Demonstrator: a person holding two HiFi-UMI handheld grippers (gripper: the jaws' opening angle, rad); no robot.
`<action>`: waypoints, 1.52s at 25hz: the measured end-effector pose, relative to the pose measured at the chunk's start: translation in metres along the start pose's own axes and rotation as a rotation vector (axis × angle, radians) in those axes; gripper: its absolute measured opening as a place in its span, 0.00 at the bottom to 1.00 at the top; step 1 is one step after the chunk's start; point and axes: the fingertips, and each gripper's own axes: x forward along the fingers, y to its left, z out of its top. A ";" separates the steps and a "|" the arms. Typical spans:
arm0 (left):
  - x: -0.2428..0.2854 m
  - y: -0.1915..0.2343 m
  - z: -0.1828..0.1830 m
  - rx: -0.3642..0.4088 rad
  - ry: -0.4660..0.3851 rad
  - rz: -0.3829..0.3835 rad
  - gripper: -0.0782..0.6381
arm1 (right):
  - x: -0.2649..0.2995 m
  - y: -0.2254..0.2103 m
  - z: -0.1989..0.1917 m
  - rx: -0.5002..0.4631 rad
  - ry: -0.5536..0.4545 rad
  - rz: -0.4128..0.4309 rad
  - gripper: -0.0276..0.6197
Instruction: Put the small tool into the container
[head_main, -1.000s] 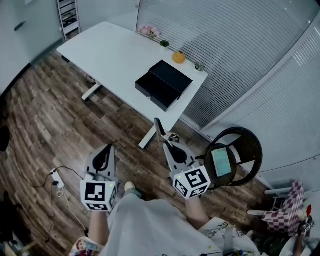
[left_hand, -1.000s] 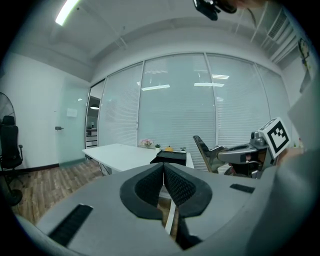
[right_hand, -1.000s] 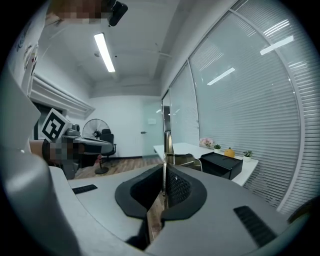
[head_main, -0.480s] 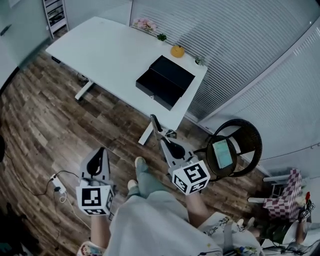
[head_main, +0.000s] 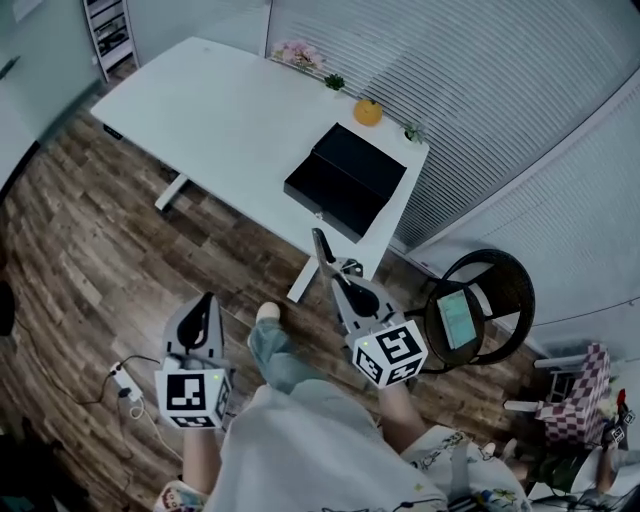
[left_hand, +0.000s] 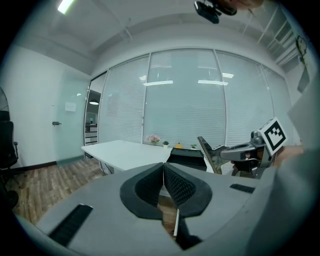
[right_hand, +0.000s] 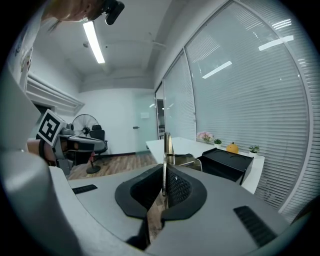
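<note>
Since a second ago my foot has stepped forward between both grippers in the head view; the black container sits on the white table ahead; left gripper view: my left gripper is pressed together, empty; right gripper view: my right gripper pinches the small tool (thin, upright metal).

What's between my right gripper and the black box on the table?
In the head view, only the small tool held in the right gripper's shut jaws, then a bare strip of white table up to the black box.
</note>
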 end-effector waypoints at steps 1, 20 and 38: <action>0.009 0.005 0.002 0.005 0.001 -0.004 0.12 | 0.009 -0.006 0.002 0.002 -0.001 -0.007 0.05; 0.249 0.033 0.095 0.123 -0.012 -0.250 0.12 | 0.117 -0.163 0.042 0.088 0.008 -0.276 0.05; 0.340 -0.047 0.116 0.198 0.007 -0.581 0.12 | 0.094 -0.206 0.043 0.186 -0.025 -0.494 0.05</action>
